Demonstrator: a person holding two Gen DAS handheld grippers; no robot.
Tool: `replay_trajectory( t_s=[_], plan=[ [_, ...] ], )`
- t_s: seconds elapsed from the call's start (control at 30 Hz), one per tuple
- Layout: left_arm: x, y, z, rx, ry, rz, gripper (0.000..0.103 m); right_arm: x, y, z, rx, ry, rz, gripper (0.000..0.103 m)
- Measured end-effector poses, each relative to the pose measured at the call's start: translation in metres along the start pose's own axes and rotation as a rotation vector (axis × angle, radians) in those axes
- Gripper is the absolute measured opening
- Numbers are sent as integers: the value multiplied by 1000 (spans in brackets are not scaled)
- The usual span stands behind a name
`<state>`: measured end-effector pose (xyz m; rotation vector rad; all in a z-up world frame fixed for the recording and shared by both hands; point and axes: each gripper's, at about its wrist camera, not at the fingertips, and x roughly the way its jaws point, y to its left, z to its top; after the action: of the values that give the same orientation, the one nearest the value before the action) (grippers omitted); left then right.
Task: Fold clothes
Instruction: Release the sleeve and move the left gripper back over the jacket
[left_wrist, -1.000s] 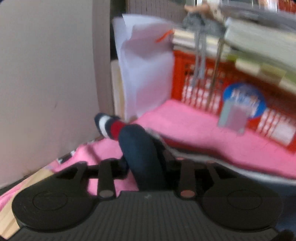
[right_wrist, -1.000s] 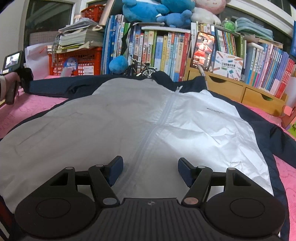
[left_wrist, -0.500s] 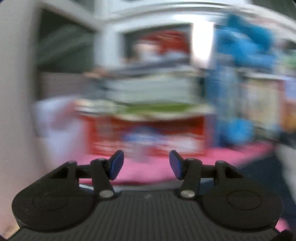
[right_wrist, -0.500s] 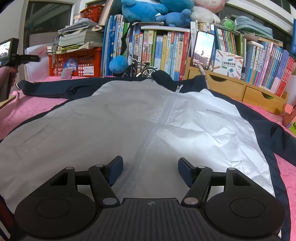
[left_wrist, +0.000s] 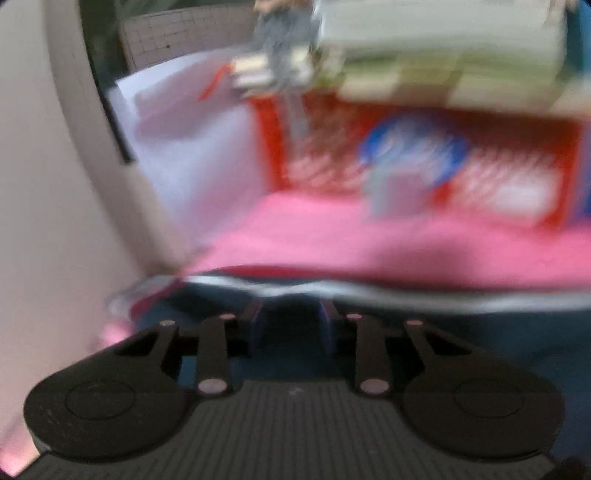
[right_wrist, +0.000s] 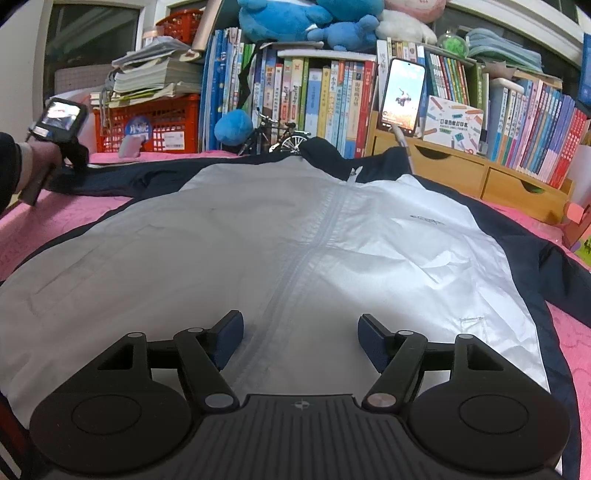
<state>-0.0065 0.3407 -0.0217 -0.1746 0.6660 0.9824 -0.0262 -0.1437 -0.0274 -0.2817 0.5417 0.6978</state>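
Note:
A white jacket with navy sleeves and collar (right_wrist: 295, 236) lies spread front up on the pink bedspread (right_wrist: 66, 218), zip closed. My right gripper (right_wrist: 300, 332) is open and empty, low over the jacket's hem by the zip. My left gripper (left_wrist: 291, 325) is open with its fingers over the navy left sleeve (left_wrist: 443, 332); this view is blurred. In the right wrist view the left gripper (right_wrist: 62, 147) is at the far left, at the end of that sleeve (right_wrist: 122, 177).
A red crate (right_wrist: 162, 122) with stacked papers stands behind the sleeve. A bookshelf (right_wrist: 325, 96), a phone (right_wrist: 402, 96), a toy bicycle (right_wrist: 277, 136) and wooden drawers (right_wrist: 480, 177) line the back. A wall (left_wrist: 55, 184) is at the left.
My left gripper let go of the sleeve cuff, swung up, and came back down open over the navy sleeve. My right gripper has not moved.

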Motion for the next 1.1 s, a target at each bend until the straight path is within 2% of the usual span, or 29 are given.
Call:
replay_trajectory(
  t_s=[0.07, 0.13, 0.17, 0.23, 0.33, 0.4, 0.47, 0.53, 0.6, 0.67, 0.73, 0.8, 0.87, 0.9, 1.0, 1.07, 1.1],
  plan=[
    [-34, -14, -6, 17, -43, -160, 30, 1, -2, 1, 12, 6, 3, 72],
    [-81, -41, -14, 95, -92, -321, 32, 2, -5, 1, 28, 14, 7, 74],
    [-101, -55, -16, 121, -90, -415, 34, 2, -6, 2, 37, 19, 9, 74],
    [-141, -88, -27, 161, -36, -609, 34, 3, -8, 3, 52, 27, 12, 77],
    [-183, -136, -48, 256, 20, -769, 34, 7, -11, 3, 75, 45, 17, 84],
    [-191, -164, -62, 335, 53, -800, 34, 7, -13, 6, 64, 73, 47, 90],
    [-191, -185, -78, 402, 50, -769, 34, 5, -15, 10, 26, 109, 93, 90],
    [-190, -194, -89, 455, 1, -719, 38, -3, -20, 15, -31, 100, 129, 91],
    [-191, -196, -93, 491, -74, -667, 47, -4, -29, 24, -89, 76, 144, 93],
    [-186, -203, -95, 528, -133, -612, 49, 5, -39, 38, -137, 68, 151, 93],
    [-186, -204, -98, 526, -153, -606, 49, 26, -50, 52, -161, 69, 213, 93],
    [-186, -200, -100, 512, -150, -599, 49, 48, -53, 60, -190, 82, 237, 92],
    [-186, -194, -100, 486, -139, -586, 51, 68, -58, 59, -242, 96, 182, 91],
    [-184, -193, -99, 476, -133, -583, 54, 76, -68, 54, -232, 86, 184, 96],
    [-181, -188, -98, 456, -125, -573, 60, 94, -121, 52, -60, 134, 238, 99],
    [-179, -185, -96, 440, -116, -576, 62, 95, -148, 48, -71, 112, 98, 101],
    [-178, -184, -96, 431, -110, -578, 63, 96, -169, 47, -37, 118, 43, 101]
  ],
)
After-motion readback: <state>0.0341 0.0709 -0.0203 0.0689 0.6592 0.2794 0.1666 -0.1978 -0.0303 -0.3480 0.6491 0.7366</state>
